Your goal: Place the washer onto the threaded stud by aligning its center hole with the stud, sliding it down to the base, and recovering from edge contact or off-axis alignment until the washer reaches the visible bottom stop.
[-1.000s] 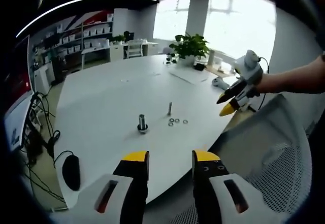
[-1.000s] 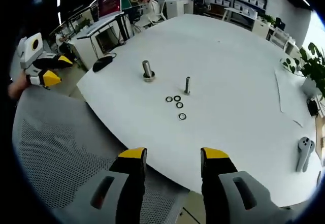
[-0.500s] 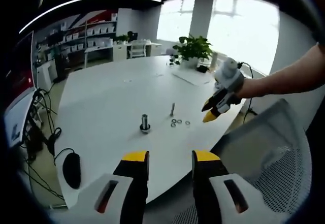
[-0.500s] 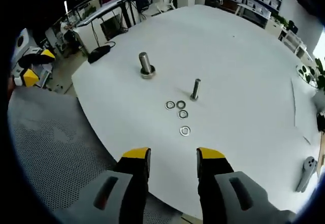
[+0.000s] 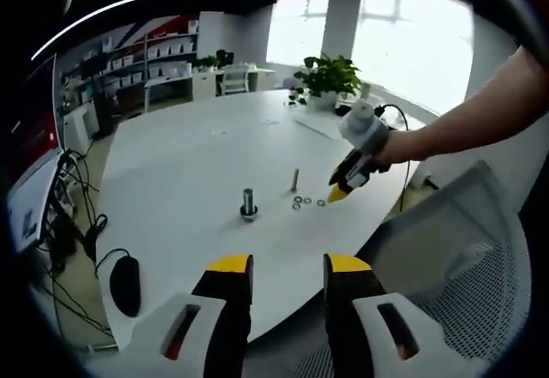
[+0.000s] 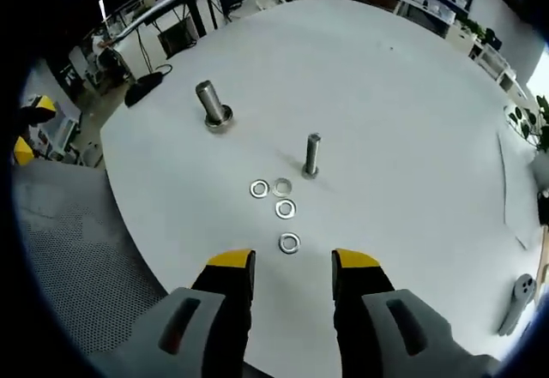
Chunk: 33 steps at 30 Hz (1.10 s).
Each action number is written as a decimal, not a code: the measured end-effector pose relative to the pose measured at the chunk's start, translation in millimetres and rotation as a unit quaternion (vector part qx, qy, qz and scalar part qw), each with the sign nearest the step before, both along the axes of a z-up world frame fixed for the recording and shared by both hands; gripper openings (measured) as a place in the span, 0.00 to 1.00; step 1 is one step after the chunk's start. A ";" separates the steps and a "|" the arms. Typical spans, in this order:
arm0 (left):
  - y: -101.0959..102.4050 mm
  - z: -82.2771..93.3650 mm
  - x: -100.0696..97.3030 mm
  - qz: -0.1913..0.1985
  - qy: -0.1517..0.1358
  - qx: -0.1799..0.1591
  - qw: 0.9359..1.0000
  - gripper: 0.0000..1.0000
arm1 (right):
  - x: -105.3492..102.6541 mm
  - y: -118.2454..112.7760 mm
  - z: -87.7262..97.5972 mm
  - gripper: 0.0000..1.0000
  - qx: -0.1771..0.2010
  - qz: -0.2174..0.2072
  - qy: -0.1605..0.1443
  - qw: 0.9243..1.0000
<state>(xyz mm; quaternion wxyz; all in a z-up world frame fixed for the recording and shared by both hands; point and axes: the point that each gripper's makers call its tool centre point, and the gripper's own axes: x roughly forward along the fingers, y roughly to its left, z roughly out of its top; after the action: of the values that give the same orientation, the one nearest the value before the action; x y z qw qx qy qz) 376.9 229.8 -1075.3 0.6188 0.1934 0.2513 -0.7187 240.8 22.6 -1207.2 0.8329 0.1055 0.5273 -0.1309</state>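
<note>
Several steel washers lie flat on the white table [image 6: 412, 104]; the nearest washer [image 6: 289, 243] sits just ahead of my right gripper [image 6: 291, 265], whose jaws stand open and empty. A slim threaded stud [image 6: 311, 155] stands upright behind the washers, and a thicker stud [image 6: 211, 105] with a ring at its base stands farther left. In the left gripper view my left gripper [image 5: 283, 268] is open off the table's near edge; the thick stud [image 5: 249, 204], slim stud [image 5: 295, 180] and washers [image 5: 305, 201] lie ahead, with the right gripper [image 5: 336, 193] hovering at them.
A grey mesh chair back [image 6: 77, 258] sits below the table edge on the left. A black mouse [image 5: 125, 285] and cables lie near the left edge. A potted plant [image 5: 328, 76], papers and a white controller [image 6: 517, 297] are at the far side.
My right gripper has moved in over the table toward the washers, which now lie just ahead of its jaws. The left gripper has hardly moved.
</note>
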 end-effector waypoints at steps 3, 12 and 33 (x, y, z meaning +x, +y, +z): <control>-0.4 -0.7 -0.1 0.003 0.003 0.003 1.000 0.31 | 4.6 -7.2 -10.7 0.36 0.004 0.015 0.004 1.000; 1.1 -3.7 -0.7 0.003 -0.001 0.013 1.000 0.30 | 2.4 4.6 -31.6 0.30 -0.002 0.124 0.073 0.990; 0.6 -8.4 -1.7 0.002 0.003 0.026 1.000 0.30 | 11.5 -4.7 -35.1 0.27 -0.007 0.210 0.100 0.973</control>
<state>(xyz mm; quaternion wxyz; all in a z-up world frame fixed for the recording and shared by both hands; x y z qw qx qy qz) 375.2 230.4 -1083.7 0.6144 0.2061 0.2721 -0.7113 252.3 17.9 -1242.3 0.7858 -0.0271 0.6170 0.0338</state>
